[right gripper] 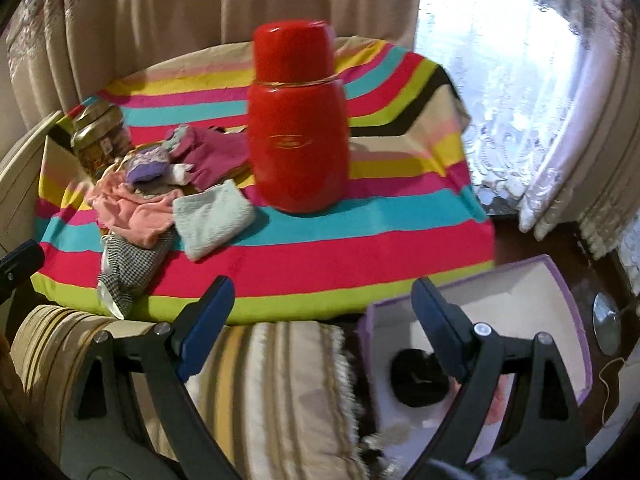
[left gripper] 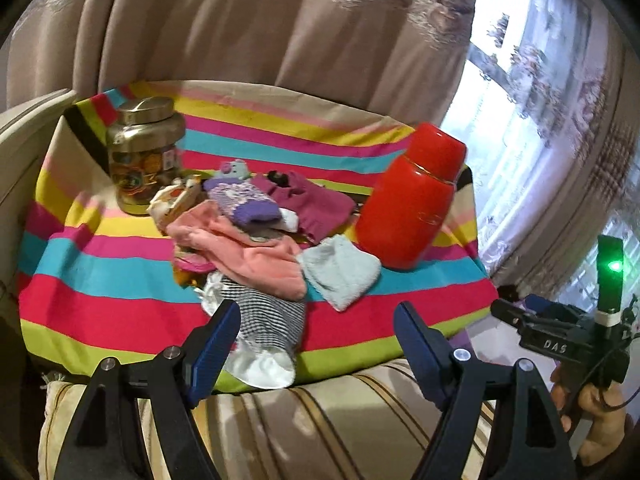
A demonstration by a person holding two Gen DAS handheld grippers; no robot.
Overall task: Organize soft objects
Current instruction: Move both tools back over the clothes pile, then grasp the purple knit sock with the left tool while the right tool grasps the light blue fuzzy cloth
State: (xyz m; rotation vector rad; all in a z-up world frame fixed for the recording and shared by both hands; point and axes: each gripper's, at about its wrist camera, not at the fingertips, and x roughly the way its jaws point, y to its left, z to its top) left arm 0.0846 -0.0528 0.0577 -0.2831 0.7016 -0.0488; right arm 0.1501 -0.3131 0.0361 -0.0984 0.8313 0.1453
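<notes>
Left gripper (left gripper: 318,344): jaws spread wide, nothing between them; nearer of the two to the pile.
Right gripper (right gripper: 324,320): jaws spread wide, nothing gripped; poised above the near edge of the table and the box.
Nearest item: black-and-white striped knit sock (left gripper: 266,320), just ahead of the left gripper's left finger; long axis runs roughly near-to-far, white cuff overhanging the table's near edge.
Pile of soft socks and cloths (left gripper: 248,236): lies ahead-left of both grippers; includes a pale blue folded cloth (left gripper: 340,270).
Box: open purple-rimmed cardboard box (right gripper: 560,280), low right, holding a dark item.
Surface: bright striped cloth cover (left gripper: 120,280).
Obstacles: tall red flask (right gripper: 298,120); gold-lidded jar (left gripper: 146,152).
Room: beige curtains (left gripper: 260,20) behind.
</notes>
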